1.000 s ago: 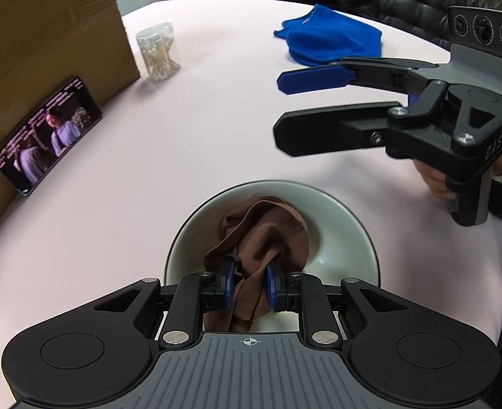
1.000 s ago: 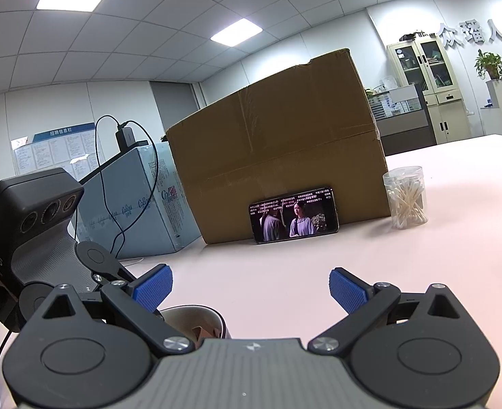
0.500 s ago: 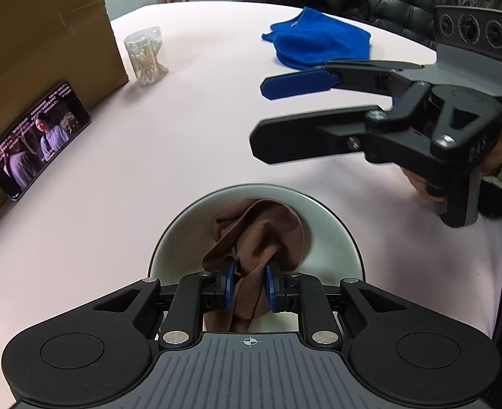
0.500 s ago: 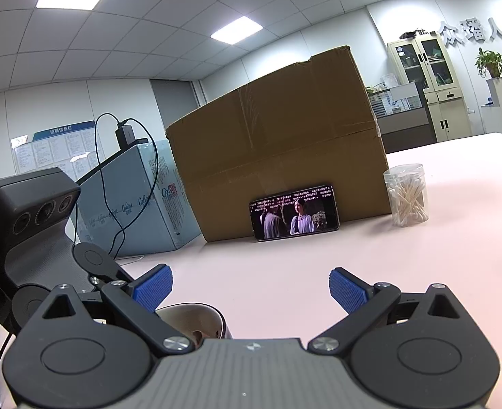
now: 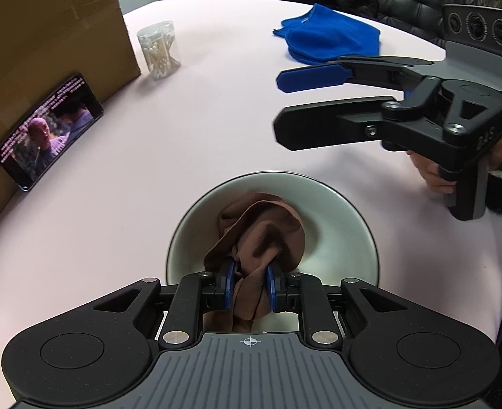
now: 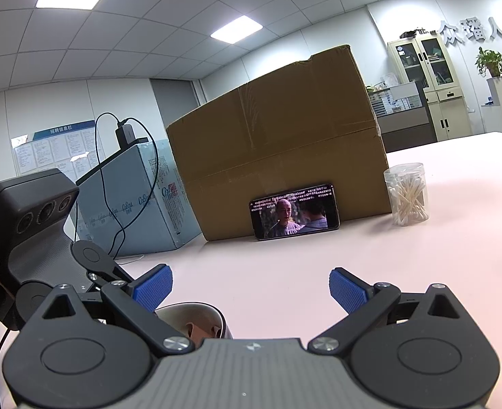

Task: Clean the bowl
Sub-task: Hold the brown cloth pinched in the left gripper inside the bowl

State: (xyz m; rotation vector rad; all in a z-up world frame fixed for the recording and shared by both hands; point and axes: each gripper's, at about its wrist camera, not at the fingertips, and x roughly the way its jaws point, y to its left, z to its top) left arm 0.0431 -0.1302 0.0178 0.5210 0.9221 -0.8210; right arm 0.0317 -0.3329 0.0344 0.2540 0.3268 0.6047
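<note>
Wiping looks underway: left gripper [image 5: 250, 288] clamps the brown cloth [image 5: 259, 235] inside the bowl [image 5: 339, 225]; right gripper [image 5: 280, 107] hovers spread apart; next, probably steadying the rim.

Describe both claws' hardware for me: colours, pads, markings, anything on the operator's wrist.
Both are black linkage claws with silver pivot screws, blue ribbed pads and a grey ridged base plate. The right claw has long black fingers, a grey back plate topped by a black block with three round lenses, a black-grey pistol handle and white "DAS" lettering. The hand shows a light cuff under a dark sleeve. The left claw carries a crosshair mark.
</note>
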